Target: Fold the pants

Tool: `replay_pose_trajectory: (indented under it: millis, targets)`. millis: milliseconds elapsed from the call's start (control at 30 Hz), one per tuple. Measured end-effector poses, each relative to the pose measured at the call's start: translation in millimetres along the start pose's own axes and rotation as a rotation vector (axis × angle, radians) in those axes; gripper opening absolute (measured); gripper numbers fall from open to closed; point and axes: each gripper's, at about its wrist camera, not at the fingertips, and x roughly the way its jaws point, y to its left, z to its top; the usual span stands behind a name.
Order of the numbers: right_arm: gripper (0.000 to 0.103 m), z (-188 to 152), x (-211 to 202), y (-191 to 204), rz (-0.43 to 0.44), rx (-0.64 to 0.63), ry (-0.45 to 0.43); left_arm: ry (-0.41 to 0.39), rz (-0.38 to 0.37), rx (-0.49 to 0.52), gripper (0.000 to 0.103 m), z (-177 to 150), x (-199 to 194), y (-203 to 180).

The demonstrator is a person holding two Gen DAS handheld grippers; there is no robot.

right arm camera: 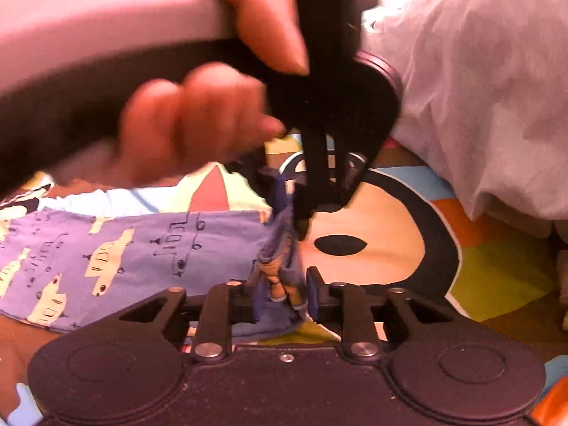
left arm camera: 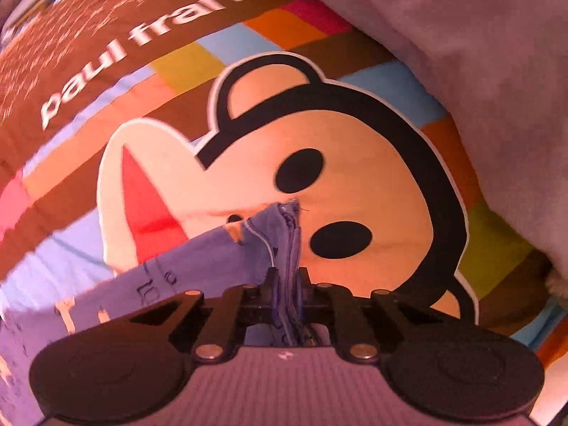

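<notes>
1. On the printed bedspread (left arm camera: 372, 163), left wrist view: left gripper (left arm camera: 287, 277), pointing down, jaws pressed together and pinching a bunched hem of the pants (left arm camera: 198, 259). Blue cloth runs away to the left of the jaws. Grey blanket (left arm camera: 461, 53) heaped at upper right.
2. Right wrist view: right gripper (right arm camera: 282, 294), jaws partly spread with the bunched edge of the pants (right arm camera: 142, 248) between them; whether the fingers (right arm camera: 314, 296) press the cloth cannot be told. Left gripper (right arm camera: 301, 227) just ahead, held by a hand (right arm camera: 198, 113), clamped on the same gathered edge.
3. Relation: both grippers sit close together at one end of the garment; its long axis stretches leftward across the bedspread (right arm camera: 497, 266). Judged next: that end must travel left, along the axis, to fold over.
</notes>
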Motion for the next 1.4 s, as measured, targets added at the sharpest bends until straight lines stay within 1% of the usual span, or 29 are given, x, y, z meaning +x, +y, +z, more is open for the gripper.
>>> replay_pose_trajectory:
  millis: [67,200,233,267,300,367,467,600,700,800,867,933,1000,1033,1067,1100,1200,1300,1400]
  targets:
    - [0.034,0.2,0.6,3.5,-0.013,-0.017,-0.003,-0.001,-0.027,-0.043,0.009,-2.7,-4.9,11.7]
    - [0.032,1.3,-2.9,12.2,-0.025,-0.076,-0.030,-0.025,-0.053,-0.089,0.009,-12.0,-19.6,31.1]
    - [0.030,1.1,-5.0,15.8,-0.026,-0.098,-0.043,-0.033,-0.061,-0.097,0.009,-15.0,-23.2,35.5]
    - [0.020,0.5,-8.5,21.2,-0.028,-0.132,-0.066,-0.043,-0.071,-0.105,0.009,-18.4,-27.9,41.4]
    - [0.018,-0.5,-12.5,26.6,-0.028,-0.165,-0.088,-0.056,-0.081,-0.112,0.009,-22.6,-33.0,48.6]
    - [0.016,-3.8,-19.3,41.1,-0.020,-0.246,-0.131,-0.094,-0.122,-0.115,0.009,-32.5,-43.7,64.5]
    - [0.014,-9.4,-30.1,62.2,0.015,-0.351,-0.187,-0.160,-0.186,-0.127,0.009,-52.4,-56.5,92.6]
    - [0.013,-14.8,-40.4,93.3,0.067,-0.479,-0.234,-0.218,-0.255,-0.180,0.009,-83.5,-63.9,139.1]
    - [0.012,-18.0,-42.4,118.9,0.146,-0.589,-0.215,-0.245,-0.275,-0.209,0.009,-109.2,-62.7,171.4]
    - [0.012,-22.6,-37.3,143.4,0.207,-0.674,-0.167,-0.268,-0.276,-0.216,0.009,-135.8,-50.4,199.8]
    - [0.012,-26.9,-33.2,159.5,0.240,-0.711,-0.129,-0.269,-0.288,-0.239,0.009,-152.3,-37.7,219.6]
    - [0.012,-34.8,-28.4,174.2,0.268,-0.742,-0.093,-0.250,-0.298,-0.281,0.009,-166.3,-24.7,237.4]
    - [0.012,-47.3,-23.8,190.4,0.275,-0.816,-0.063,-0.251,-0.328,-0.325,0.011,-177.0,-11.9,251.1]
    - [0.012,-52.8,-21.8,196.9,0.259,-0.863,-0.057,-0.268,-0.350,-0.338,0.011,-183.3,-7.4,256.9]
    - [0.012,-55.6,-20.7,201.1,0.250,-0.889,-0.057,-0.285,-0.368,-0.352,0.015,-189.0,-2.9,261.6]
    - [0.012,-55.9,-20.0,201.8,0.251,-0.895,-0.054,-0.304,-0.385,-0.360,0.017,-193.1,1.5,265.2]
    - [0.013,-51.2,-15.9,198.3,0.272,-0.859,-0.024,-0.369,-0.429,-0.377,0.021,-206.1,11.0,271.7]
    - [0.014,-49.5,-11.7,198.5,0.276,-0.855,-0.018,-0.442,-0.465,-0.398,0.021,-217.2,20.6,273.5]
    - [0.015,-51.3,-12.4,198.5,0.271,-0.863,-0.023,-0.517,-0.512,-0.458,0.022,-232.1,30.5,275.8]
